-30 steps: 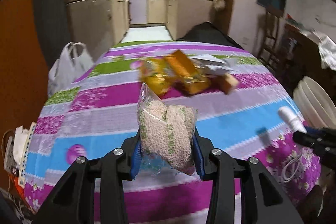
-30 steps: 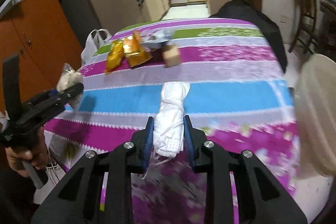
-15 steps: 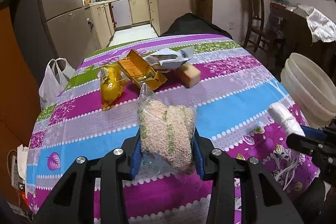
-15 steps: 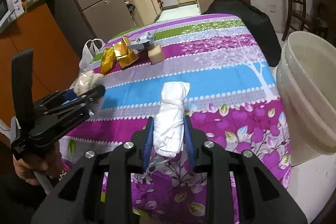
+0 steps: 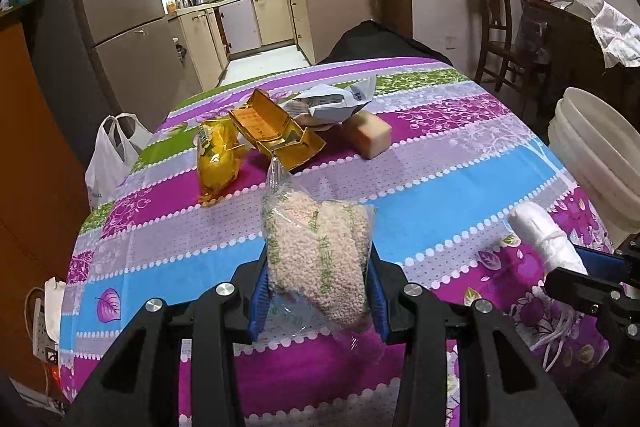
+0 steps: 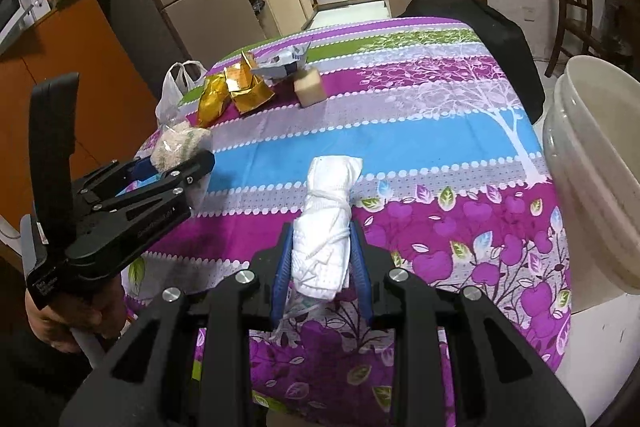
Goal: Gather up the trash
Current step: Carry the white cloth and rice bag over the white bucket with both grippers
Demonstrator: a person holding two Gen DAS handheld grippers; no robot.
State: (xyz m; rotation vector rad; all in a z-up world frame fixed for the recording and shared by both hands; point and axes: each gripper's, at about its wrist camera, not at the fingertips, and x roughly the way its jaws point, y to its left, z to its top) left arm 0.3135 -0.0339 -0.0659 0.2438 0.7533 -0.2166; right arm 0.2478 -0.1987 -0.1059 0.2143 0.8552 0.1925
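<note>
Near: left gripper [image 5: 318, 291] clamped on clear bag of grains [image 5: 320, 255], right gripper [image 6: 322, 263] clamped on white tied bundle [image 6: 326, 223], both above surface [image 6: 400, 147]. Beside: white bucket [image 6: 592, 163]. Farther, uncollected: yellow wrapper [image 5: 218, 155], gold box [image 5: 276, 133], tan block [image 5: 370, 135], crumpled white packet [image 5: 332, 101].

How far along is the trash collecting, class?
Done: nothing shows in the bucket yet. In hand: left gripper clamps a grain bag; right gripper clamps a white bundle. Left: yellow packet, gold box, paper wrapper and block.
</note>
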